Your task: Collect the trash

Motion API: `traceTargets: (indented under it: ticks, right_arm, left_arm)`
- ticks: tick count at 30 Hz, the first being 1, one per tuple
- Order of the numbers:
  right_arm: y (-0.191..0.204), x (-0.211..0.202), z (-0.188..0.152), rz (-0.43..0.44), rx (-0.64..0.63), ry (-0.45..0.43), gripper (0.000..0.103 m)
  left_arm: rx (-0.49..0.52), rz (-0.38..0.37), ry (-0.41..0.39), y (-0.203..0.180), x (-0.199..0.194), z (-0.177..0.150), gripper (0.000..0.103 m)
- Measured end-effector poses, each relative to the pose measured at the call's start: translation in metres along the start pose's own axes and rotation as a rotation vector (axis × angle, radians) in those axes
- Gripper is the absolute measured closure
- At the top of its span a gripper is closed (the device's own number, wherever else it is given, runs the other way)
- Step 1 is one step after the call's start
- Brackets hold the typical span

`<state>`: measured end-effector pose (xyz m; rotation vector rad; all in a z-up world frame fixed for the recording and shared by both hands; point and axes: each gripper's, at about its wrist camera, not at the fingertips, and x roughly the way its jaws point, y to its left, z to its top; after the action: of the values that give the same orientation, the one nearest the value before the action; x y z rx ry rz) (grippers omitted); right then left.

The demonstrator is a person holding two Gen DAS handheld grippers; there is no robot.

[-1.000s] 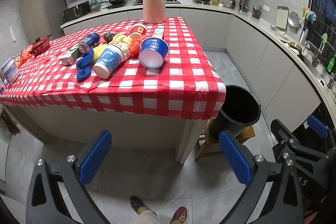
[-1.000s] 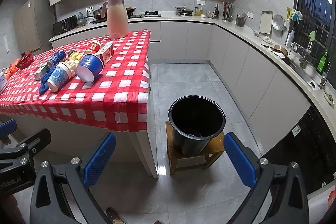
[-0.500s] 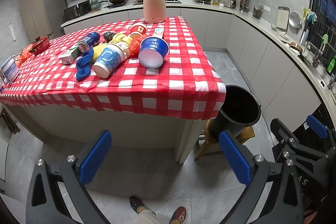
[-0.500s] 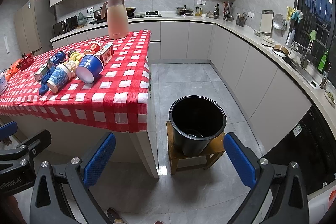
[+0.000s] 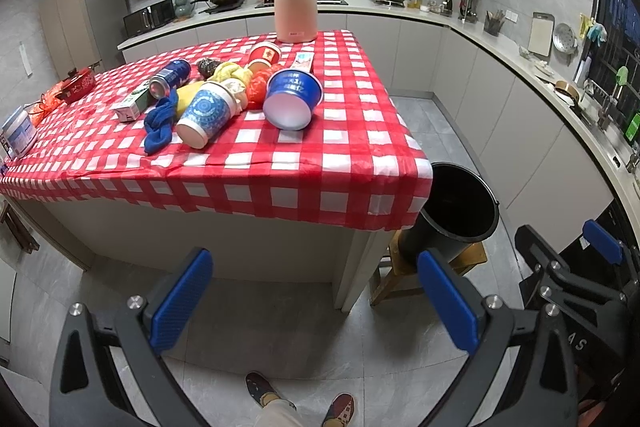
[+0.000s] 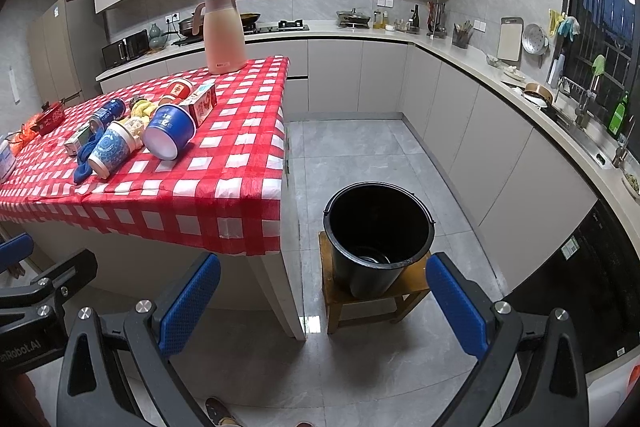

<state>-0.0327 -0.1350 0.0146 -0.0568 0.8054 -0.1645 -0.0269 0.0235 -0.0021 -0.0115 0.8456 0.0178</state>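
Trash lies heaped on the red checked table: a blue bowl on its side, a blue patterned paper cup, a blue can, a red cup, a small carton and a blue cloth. A black bucket stands on a low wooden stool right of the table. My left gripper and right gripper hang open and empty, well short of the table, above the floor.
A pink thermos jug stands at the table's far edge. A red box lies by the bowl. Counters and cabinets run along the back and right walls. A person's feet show on the grey tile floor below.
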Motion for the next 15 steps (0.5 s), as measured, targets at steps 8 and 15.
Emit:
traceTargets:
  ticks: [8, 15]
  right_arm:
    - [0.0001, 0.0040, 0.0025, 0.007, -0.004, 0.001, 0.000]
    - [0.0021, 0.0095, 0.0056, 0.014, -0.011, 0.000, 0.000]
  left_arm:
    - [-0.010, 0.011, 0.002, 0.0039, 0.0043, 0.0033, 0.000]
    - [-0.026, 0.028, 0.005, 0.0061, 0.0074, 0.0074, 0.000]
